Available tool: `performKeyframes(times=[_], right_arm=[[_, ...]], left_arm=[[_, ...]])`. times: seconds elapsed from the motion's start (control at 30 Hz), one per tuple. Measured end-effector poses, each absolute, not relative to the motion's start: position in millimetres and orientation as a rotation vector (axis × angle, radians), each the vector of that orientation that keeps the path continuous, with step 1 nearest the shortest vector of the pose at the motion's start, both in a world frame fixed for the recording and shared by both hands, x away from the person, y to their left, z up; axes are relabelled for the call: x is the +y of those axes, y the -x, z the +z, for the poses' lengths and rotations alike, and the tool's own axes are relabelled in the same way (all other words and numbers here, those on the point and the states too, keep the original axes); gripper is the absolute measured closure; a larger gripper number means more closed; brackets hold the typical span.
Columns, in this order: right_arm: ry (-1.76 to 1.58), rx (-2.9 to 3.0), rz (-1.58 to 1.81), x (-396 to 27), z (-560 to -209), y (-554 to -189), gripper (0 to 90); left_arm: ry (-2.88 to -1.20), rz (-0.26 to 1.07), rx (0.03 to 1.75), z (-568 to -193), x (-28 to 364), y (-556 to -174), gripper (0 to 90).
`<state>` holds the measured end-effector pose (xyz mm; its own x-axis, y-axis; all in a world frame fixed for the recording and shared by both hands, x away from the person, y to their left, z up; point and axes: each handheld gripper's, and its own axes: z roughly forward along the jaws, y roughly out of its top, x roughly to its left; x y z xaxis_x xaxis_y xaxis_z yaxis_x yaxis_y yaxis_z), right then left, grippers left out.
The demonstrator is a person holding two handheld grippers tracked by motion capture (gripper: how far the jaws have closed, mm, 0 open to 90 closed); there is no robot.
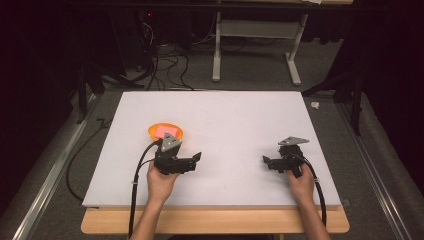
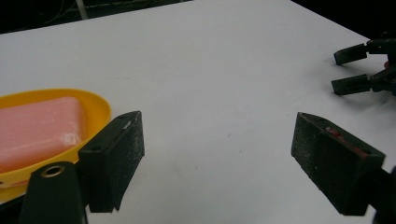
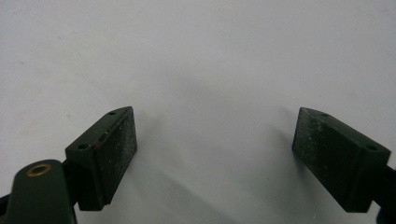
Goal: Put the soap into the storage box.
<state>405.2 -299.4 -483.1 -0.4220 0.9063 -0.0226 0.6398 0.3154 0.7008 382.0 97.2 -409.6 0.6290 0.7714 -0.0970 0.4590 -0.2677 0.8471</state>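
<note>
Your forearms come in from the bottom of the high view, one hand wrapped round each tool, both low over the white board point(image 1: 220, 115). Your left gripper point(image 1: 196, 159) lies roughly level and points toward the right across the board; your left hand point(image 1: 161, 181) grips it from behind, with the grey plate on top and the cable trailing back along your arm. Its jaws stand apart with nothing between them, only bare board showing in the gap in the left gripper view. Your right gripper point(image 1: 267, 161) mirrors it, pointing left toward the other tool, your right hand point(image 1: 301, 178) closed round its body. Its jaws are spread too and hold nothing; the right gripper view has plain white surface between the pads.

No brand, label or writing can be read on anything here.

The orange dish point(image 1: 156, 129) sits on the board just behind your left gripper, on the far side of it, and the pink soap point(image 1: 167, 131) lies inside it. In the left gripper view the dish point(image 2: 100, 109) is just beside the left-hand jaw, outside the gap, with the soap point(image 2: 39, 128) flat in its hollow. The two grippers are well apart.
</note>
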Motion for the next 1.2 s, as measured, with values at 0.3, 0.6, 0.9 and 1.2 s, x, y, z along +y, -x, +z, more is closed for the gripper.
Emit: performKeyframes(times=[0.3,0.6,0.9,1.2], right_arm=[[-1.372,2.173,0.871,-299,-483,-405,14.6],[-1.368,2.174,0.87,-299,-483,-405,14.6],[-1.369,2.173,0.87,-299,-483,-405,14.6],[-1.369,2.174,0.87,-299,-483,-405,14.6]], left_arm=[[-1.923,0.407,0.97,-412,93,-382,18.1],[-1.934,0.386,0.967,-418,87,-383,18.1],[-1.945,0.37,0.968,-424,81,-385,18.1],[-1.94,0.341,0.971,-427,78,-387,18.1]])
